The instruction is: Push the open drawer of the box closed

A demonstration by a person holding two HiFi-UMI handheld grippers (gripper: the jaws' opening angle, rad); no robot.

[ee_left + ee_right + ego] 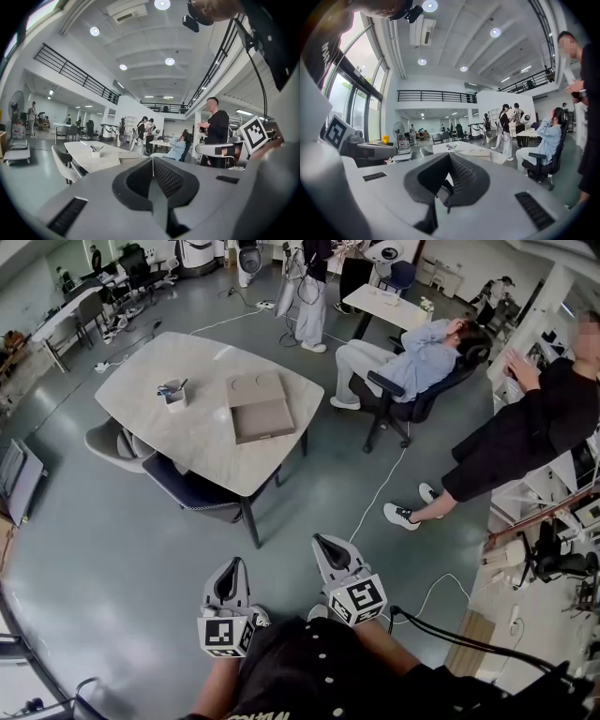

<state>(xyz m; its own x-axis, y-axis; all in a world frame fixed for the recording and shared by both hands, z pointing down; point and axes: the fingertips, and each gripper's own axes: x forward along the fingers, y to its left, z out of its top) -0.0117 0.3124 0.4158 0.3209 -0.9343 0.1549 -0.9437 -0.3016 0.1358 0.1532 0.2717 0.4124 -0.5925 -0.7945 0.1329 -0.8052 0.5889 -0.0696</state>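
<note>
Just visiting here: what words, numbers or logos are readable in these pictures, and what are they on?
None reads clearly.
On the left marker cube, behind the left claw: black-and-white square pattern, no letters.
On the right marker cube, behind the right claw: likewise, pattern only.
On the wearer's black shirt: pale print, cut off, unreadable.

In the head view, at 11 o'clock, the box [260, 407] on the table [202, 442] is too small to tell open from closed. At 2 o'clock a standing person [525, 432] — face blurred — is cut by the edge. At 10 o'clock the small holder [173, 392] has contents too small to tell.
</note>
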